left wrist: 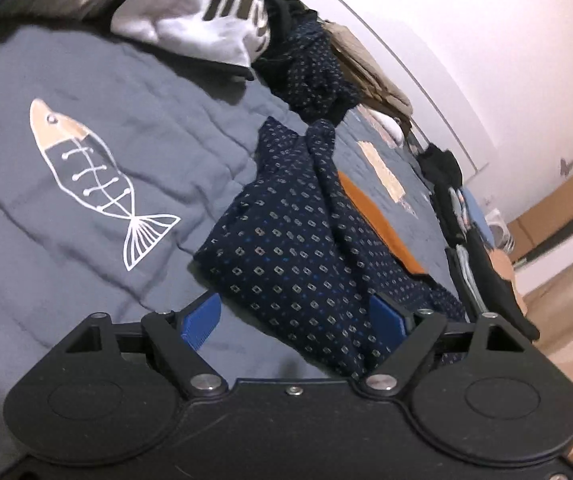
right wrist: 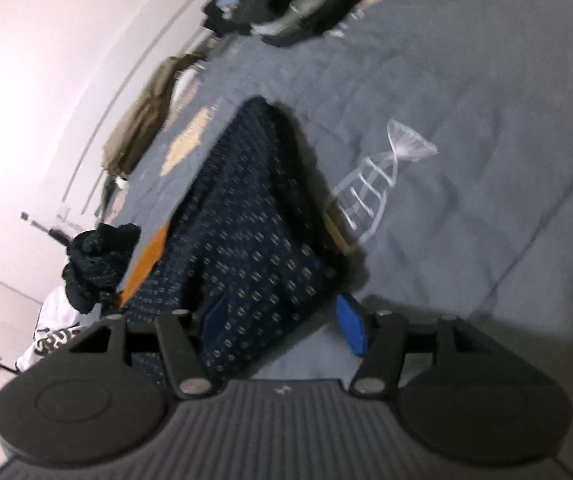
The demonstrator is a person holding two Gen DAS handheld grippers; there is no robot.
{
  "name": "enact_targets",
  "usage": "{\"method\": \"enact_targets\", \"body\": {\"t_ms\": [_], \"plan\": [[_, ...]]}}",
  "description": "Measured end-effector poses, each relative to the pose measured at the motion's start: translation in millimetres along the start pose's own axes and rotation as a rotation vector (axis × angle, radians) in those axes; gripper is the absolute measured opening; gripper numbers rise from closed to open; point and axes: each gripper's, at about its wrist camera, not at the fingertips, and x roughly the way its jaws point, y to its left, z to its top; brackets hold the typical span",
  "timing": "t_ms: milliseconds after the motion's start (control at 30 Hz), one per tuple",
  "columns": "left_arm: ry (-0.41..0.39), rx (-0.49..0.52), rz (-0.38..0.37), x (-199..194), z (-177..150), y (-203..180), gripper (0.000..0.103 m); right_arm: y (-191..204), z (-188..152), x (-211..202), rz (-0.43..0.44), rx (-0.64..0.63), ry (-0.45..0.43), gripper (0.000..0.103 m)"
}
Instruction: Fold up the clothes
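Navy dotted fabric garment (left wrist: 286,248) on grey quilted bed cover (left wrist: 86,200).
Both spread-jawed claws, left claw (left wrist: 292,316) and right claw (right wrist: 282,320), straddle its near edges.

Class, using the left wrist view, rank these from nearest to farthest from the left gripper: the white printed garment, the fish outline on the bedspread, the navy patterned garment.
1. navy patterned garment, between the open fingers of the left gripper.
2. fish outline, ahead on the left.
3. white printed garment, far end, top of view.

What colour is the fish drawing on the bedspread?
The fish drawing is white-outlined with a tan head, on the grey-blue quilted bedspread; left wrist view.
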Motion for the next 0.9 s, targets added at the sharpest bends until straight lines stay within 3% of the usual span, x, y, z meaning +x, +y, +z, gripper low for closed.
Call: {"method": "enact_targets", "body": {"t_ms": [233, 433, 500, 533, 567, 733, 900], "plan": [[-0.002, -0.094, 0.000, 37.5, -1.5, 7.0, 0.080, -5.2, -7.7, 38.1, 0.043, 0.064, -0.010, 0.060], [-0.063, -0.138, -0.012, 56.9, -3.0, 3.7, 0.080, -10.9, -2.9, 50.5, 0.083, 0.111, -0.050, 0.060], [-0.071, -0.136, -0.019, 58.8, -3.7, 3.5, 0.067, -13.3, -0.3, 50.0, 0.103, 0.147, -0.061, 0.047], [-0.067, -0.133, -0.022, 59.1, -3.9, 4.1, 0.039, -14.0, 1.0, 49.1, 0.113, 0.161, -0.065, 0.022], [-0.064, -0.130, -0.025, 59.3, -4.0, 4.8, 0.010, -14.7, 2.3, 48.3, 0.122, 0.175, -0.070, 0.012], [-0.124, -0.132, -0.044, 37.0, 0.4, 3.1, 0.009, -17.7, 9.1, 42.5, 0.171, 0.246, -0.092, 0.011], [-0.110, -0.091, -0.065, -8.1, 1.4, -6.0, 0.008, -18.0, 20.4, -5.4, 0.222, 0.283, -0.101, 0.010]]}}
